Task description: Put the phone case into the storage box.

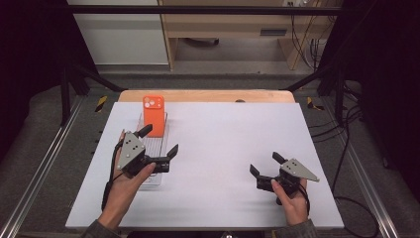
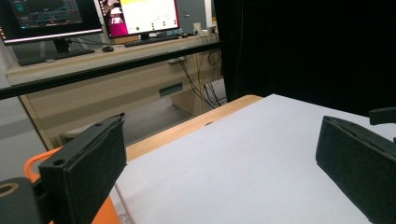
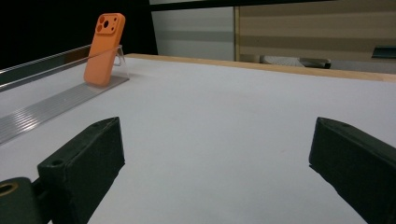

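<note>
Both tongs, left point(image 1: 158, 140) and right point(image 1: 265, 164), gape wide over the bench point(image 1: 223, 144), holding nothing; an orange phone point(image 1: 154, 115) leans nearby.

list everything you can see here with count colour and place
phone case: 1, orange, propped upright on the stand, far left of the table
stand: 1, clear ridged plastic, left side of the table, running from near to far
table: 1, white top with a wooden far edge, centre
monitors: 2, lit, on a desk beyond the table
left tongs: 1, black, open, over the stand, near the case
right tongs: 1, black, open, over the near right of the table
hands: 2, each holding one pair of tongs
</note>
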Action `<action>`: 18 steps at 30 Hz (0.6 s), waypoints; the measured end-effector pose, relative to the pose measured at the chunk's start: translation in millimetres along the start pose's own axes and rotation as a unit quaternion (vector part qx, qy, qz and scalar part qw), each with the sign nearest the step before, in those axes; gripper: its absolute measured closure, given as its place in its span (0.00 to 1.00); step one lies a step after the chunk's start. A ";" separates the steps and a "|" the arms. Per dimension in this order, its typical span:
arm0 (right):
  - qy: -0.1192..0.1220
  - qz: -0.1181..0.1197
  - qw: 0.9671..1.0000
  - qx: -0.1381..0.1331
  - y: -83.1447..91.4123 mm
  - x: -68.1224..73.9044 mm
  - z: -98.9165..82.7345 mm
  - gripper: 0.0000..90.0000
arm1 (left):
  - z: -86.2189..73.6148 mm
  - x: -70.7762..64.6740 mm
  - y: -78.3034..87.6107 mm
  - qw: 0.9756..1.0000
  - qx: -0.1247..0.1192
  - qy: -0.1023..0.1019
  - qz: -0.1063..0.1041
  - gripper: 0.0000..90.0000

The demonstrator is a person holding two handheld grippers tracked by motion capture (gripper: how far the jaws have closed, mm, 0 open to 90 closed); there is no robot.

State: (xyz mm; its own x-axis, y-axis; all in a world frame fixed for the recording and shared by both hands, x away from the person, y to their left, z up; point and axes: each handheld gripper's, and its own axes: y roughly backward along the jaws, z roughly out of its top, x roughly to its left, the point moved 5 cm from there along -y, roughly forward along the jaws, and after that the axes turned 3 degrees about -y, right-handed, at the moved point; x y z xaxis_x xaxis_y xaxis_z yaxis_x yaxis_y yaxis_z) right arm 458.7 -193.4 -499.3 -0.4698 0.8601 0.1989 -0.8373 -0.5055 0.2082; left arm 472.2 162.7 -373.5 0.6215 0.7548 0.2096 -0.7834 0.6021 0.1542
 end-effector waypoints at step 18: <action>-0.001 0.000 1.000 0.002 -0.4 0.8 -0.6 0.04 | -6.5 27.5 28.8 0.999 -0.011 0.017 0.031 0.02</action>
State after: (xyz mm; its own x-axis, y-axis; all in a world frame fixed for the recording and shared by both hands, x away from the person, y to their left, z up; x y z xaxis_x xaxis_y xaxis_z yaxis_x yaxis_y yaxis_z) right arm 458.5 -192.5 -499.8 -0.4700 0.8597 0.2001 -0.8362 -0.5063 0.2110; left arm 466.8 202.5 -369.5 0.5726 0.7987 0.1848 -0.8198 0.5599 0.1200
